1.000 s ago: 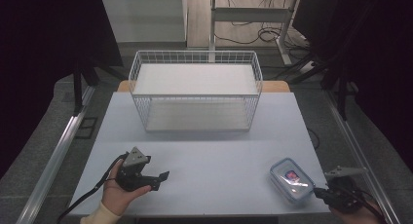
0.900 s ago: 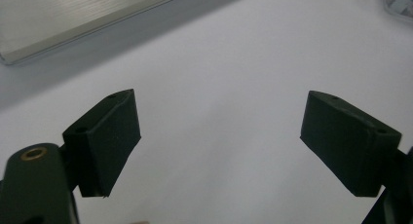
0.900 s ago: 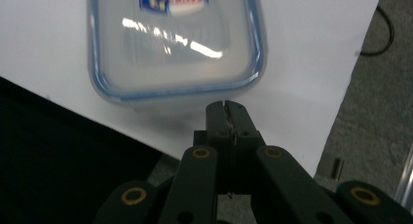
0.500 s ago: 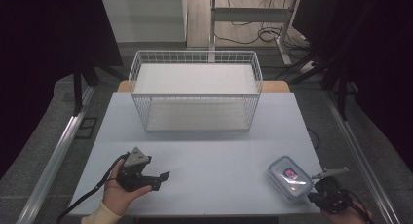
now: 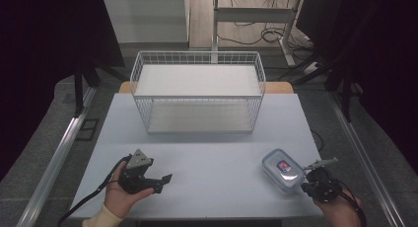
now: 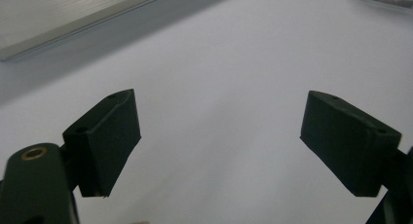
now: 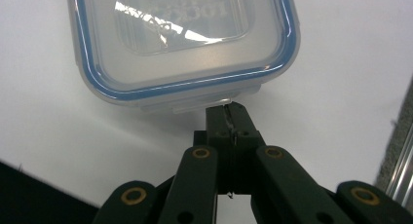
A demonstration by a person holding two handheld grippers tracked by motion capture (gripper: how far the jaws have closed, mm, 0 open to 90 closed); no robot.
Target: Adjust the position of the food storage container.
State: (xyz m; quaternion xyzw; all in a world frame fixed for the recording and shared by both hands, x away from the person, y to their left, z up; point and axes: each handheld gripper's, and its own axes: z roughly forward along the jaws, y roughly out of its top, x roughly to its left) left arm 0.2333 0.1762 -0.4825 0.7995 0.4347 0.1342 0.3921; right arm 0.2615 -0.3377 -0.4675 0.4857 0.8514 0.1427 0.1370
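Two tongs: left tongs spread over bare table; right tongs pressed together at container latch.

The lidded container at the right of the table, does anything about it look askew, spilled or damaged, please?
Nothing stands out. The container sits flat on the table, turned at an angle to its edges, lid on, with no spill or damage visible.

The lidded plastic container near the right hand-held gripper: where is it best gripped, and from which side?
Probably the locking flap on the container edge facing the right hand-held gripper, approached low from the person's side. The flap sticks out as a thin lip; the body looks wide and smooth, and the shut jaws already sit at it.
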